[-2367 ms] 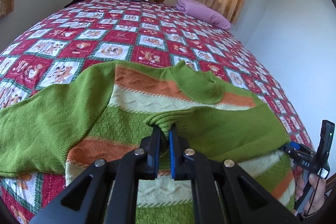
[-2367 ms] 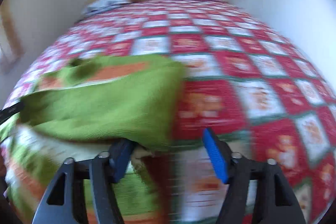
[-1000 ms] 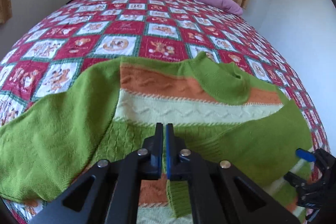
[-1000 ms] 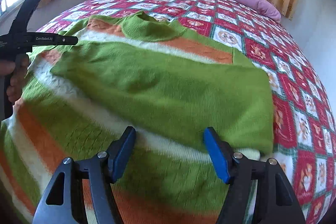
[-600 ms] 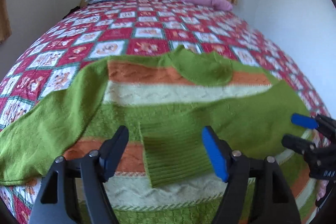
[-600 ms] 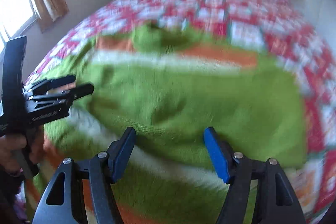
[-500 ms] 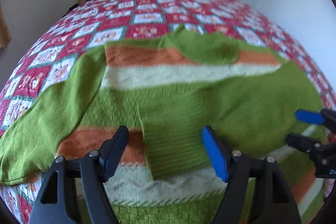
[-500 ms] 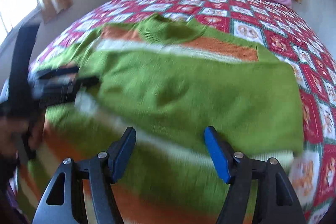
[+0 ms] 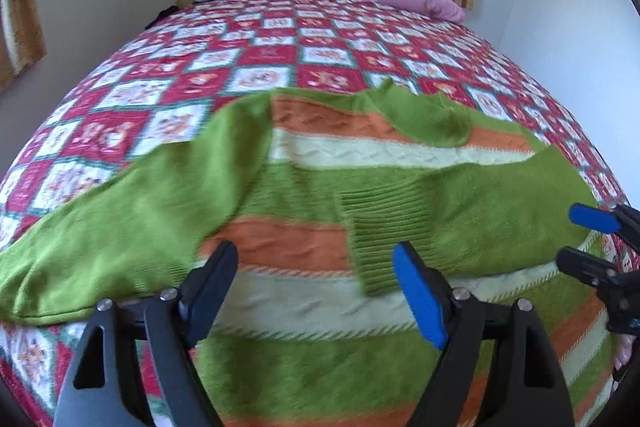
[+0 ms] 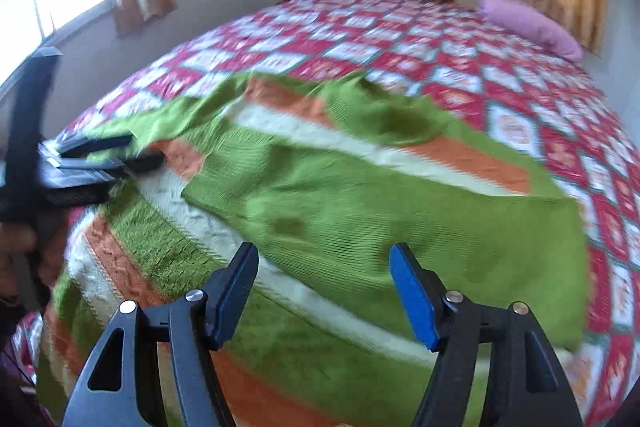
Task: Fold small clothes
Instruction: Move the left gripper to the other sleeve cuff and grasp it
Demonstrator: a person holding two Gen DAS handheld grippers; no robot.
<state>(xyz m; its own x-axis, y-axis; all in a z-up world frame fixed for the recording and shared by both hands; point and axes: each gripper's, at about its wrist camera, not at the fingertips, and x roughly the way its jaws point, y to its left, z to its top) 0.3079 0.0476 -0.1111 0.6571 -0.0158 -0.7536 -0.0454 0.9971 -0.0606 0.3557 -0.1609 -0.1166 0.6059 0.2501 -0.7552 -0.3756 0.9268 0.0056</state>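
I hold both the left gripper (image 9: 316, 291) and right gripper (image 10: 322, 291) with fingers released above the striped sweater (image 9: 304, 255), since one sleeve (image 9: 460, 211) already lies folded across its body.

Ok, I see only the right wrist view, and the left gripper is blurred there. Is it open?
Observer: Yes, the left gripper is open, with nothing between its fingers.
Operator: And the other sleeve?
Observer: It lies spread out sideways on the bedspread, not folded yet.
Operator: Where does the folded sleeve end?
Observer: Its ribbed cuff lies across the orange stripe of the sweater.
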